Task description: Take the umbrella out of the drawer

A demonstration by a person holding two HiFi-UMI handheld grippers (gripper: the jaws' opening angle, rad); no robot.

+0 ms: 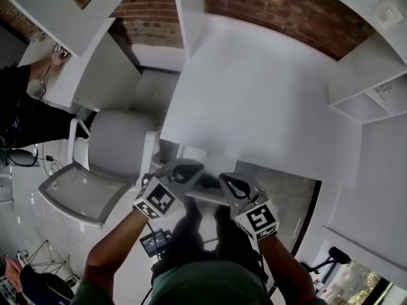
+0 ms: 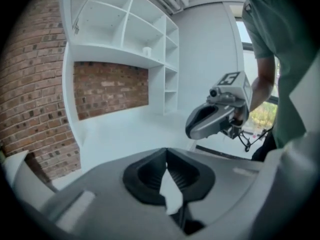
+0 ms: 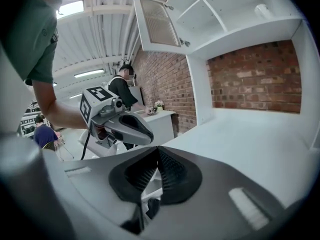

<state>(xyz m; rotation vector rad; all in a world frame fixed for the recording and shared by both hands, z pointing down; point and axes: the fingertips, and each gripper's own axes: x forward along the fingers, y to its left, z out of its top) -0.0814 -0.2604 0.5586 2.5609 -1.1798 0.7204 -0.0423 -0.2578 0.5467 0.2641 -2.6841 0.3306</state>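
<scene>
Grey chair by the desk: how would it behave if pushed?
Grey chair has a wide body and rigid-looking white armrests: probably stiff, unlikely to tip. Its base is hidden, so whether it rolls can't be told. Bulky, so likely heavy.

Bright, even light; fisheye edges dark, maybe slight blur.

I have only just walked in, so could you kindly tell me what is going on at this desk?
A person stands at the front edge of a plain white desk, holding a grey two-jaw tool in each hand. The left tool and the right tool sit side by side, both with jaws together and nothing held. No umbrella is in view, and no open drawer can be made out. A grey chair stands beside the desk, on the person's left.
</scene>
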